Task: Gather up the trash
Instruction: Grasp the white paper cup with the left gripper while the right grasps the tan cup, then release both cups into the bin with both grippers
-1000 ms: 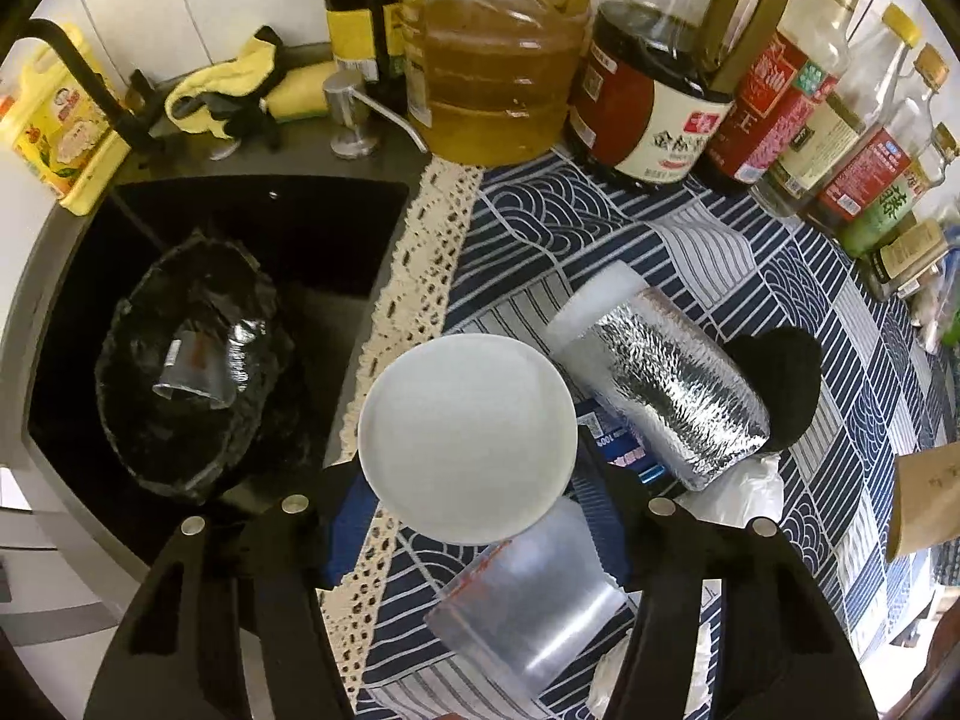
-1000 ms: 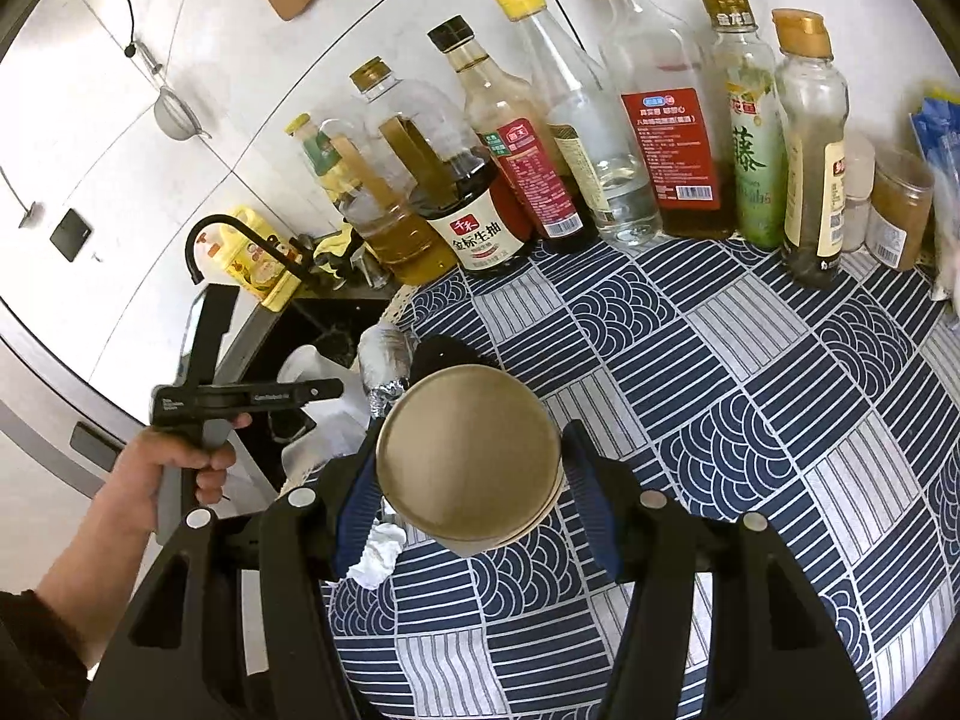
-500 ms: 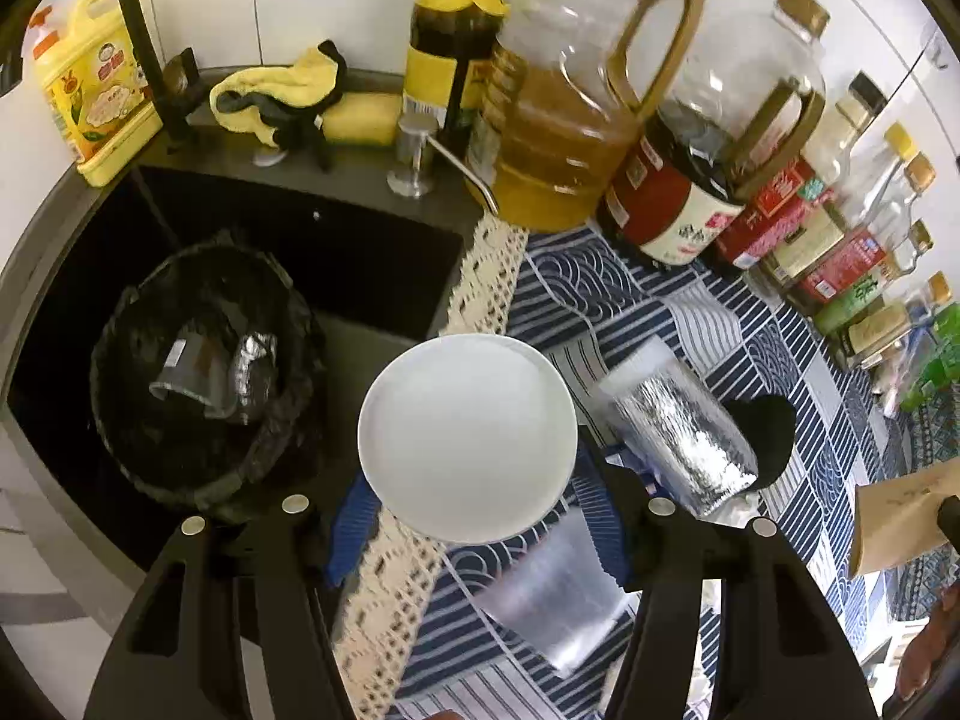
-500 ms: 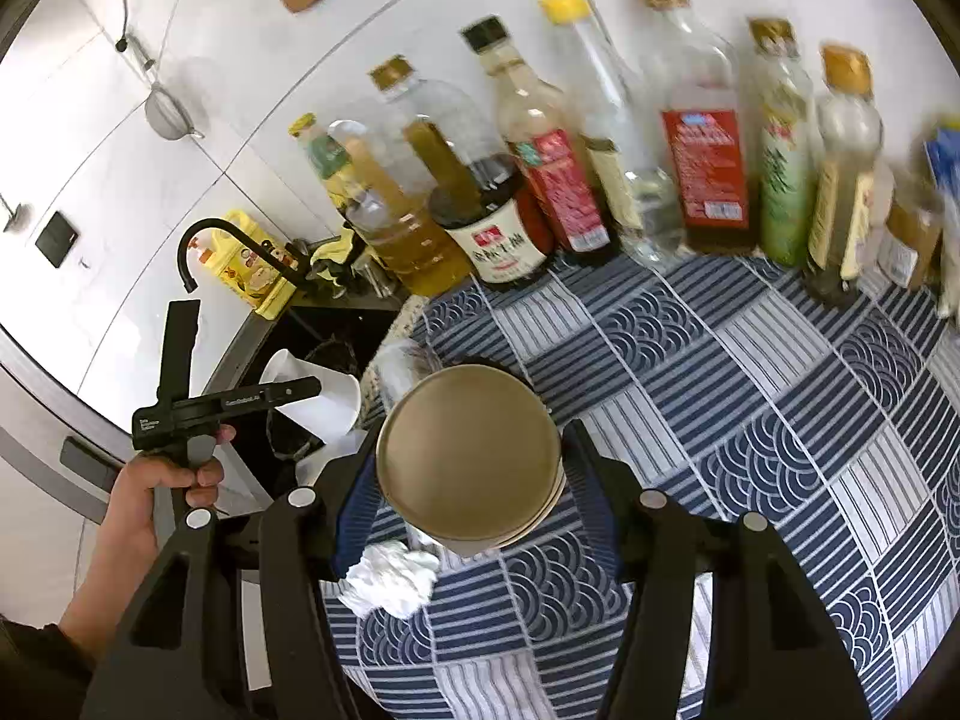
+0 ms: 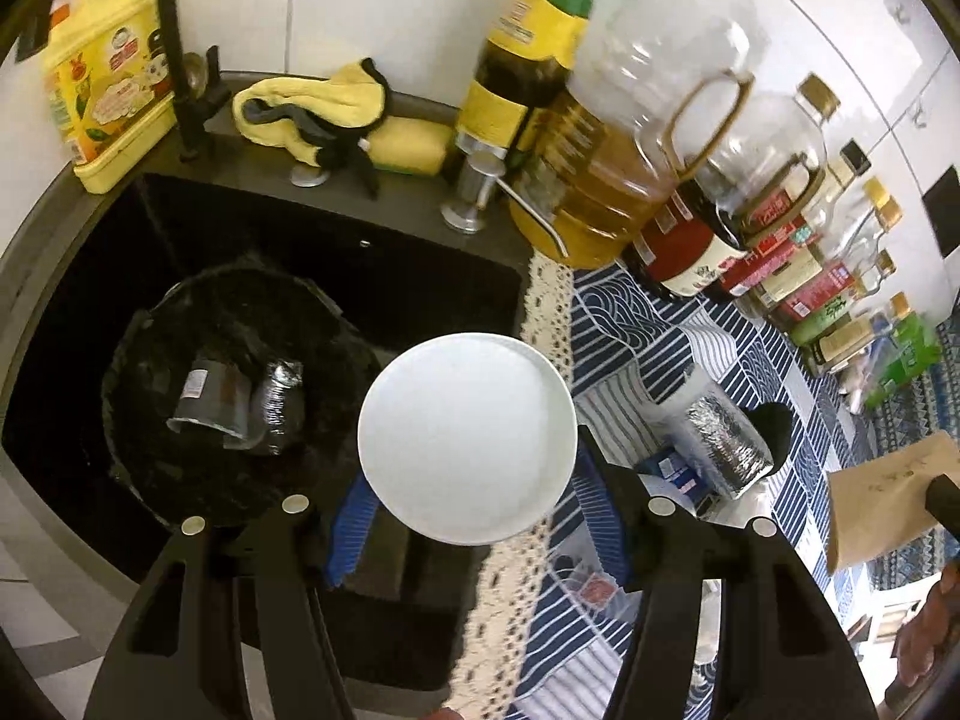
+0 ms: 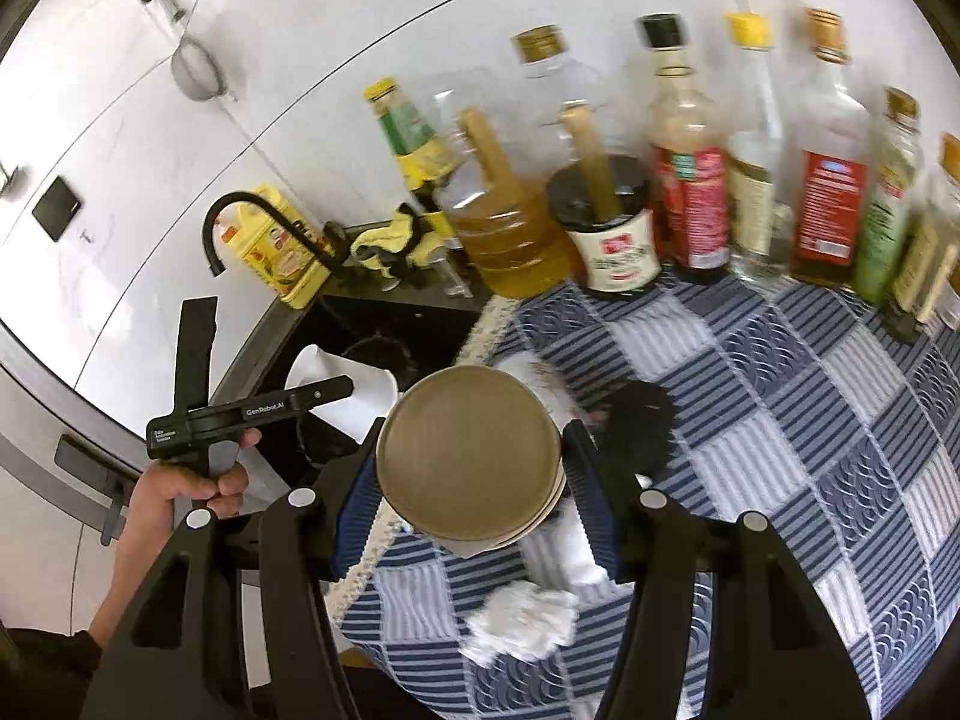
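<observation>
Here, left wrist view: the left gripper (image 5: pixel 468 516) has its jaws clamped on a white paper cup (image 5: pixel 467 437), base toward the camera.
Bin: a black-lined trash bin (image 5: pixel 180 480) sits in the dark sink (image 5: pixel 420 294) at 9 o'clock of the cup, already containing a clear cup and foil.
Remaining trash: a foil-wrapped roll (image 5: pixel 723 444) lies on the blue patterned cloth (image 5: pixel 624 300) at 3 o'clock.
Right wrist view: the right gripper (image 6: pixel 474 516) has its jaws clamped on a brown paper cup (image 6: pixel 471 450), above the cloth's lace edge; a crumpled tissue (image 6: pixel 522 621) lies at 6 o'clock.
Risk: if the white cup is released short of the bin mouth, it would likely land in the sink; both grippers converging could collide.
Room: open sink space surrounds the bin; bottles (image 6: pixel 684 180) crowd 12 to 2 o'clock.
</observation>
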Action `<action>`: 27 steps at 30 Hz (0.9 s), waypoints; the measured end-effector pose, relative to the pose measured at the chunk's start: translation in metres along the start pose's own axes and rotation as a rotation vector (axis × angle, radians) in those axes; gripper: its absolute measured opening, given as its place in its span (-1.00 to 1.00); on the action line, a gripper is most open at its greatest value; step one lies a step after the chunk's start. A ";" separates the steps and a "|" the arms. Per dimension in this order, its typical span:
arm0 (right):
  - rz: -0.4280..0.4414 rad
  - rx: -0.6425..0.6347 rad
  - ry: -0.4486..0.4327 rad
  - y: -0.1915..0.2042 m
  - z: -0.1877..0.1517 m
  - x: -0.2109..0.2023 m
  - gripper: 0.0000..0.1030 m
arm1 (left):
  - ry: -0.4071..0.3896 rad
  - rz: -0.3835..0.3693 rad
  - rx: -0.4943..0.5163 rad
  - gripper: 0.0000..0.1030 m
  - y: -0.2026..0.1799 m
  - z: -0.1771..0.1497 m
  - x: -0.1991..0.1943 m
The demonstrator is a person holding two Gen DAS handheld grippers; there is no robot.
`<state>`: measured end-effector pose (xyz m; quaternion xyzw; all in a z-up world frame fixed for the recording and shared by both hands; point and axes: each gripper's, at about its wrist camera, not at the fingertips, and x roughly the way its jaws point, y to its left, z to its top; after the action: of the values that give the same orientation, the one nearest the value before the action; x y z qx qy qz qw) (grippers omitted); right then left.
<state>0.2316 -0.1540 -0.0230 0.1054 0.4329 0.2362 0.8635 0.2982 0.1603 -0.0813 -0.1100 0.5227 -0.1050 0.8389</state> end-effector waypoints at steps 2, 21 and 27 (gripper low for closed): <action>0.004 -0.007 -0.001 0.012 0.003 0.012 0.12 | -0.011 -0.005 0.002 0.14 0.014 0.000 -0.006; 0.089 0.055 0.046 0.129 0.009 0.159 0.12 | 0.000 0.032 0.013 0.14 0.149 0.027 -0.045; 0.084 0.066 0.074 0.144 0.019 0.194 0.12 | 0.036 0.025 -0.002 0.14 0.175 0.036 -0.044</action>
<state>0.3013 0.0680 -0.0911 0.1432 0.4675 0.2613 0.8323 0.3219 0.3430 -0.0798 -0.1024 0.5391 -0.0959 0.8305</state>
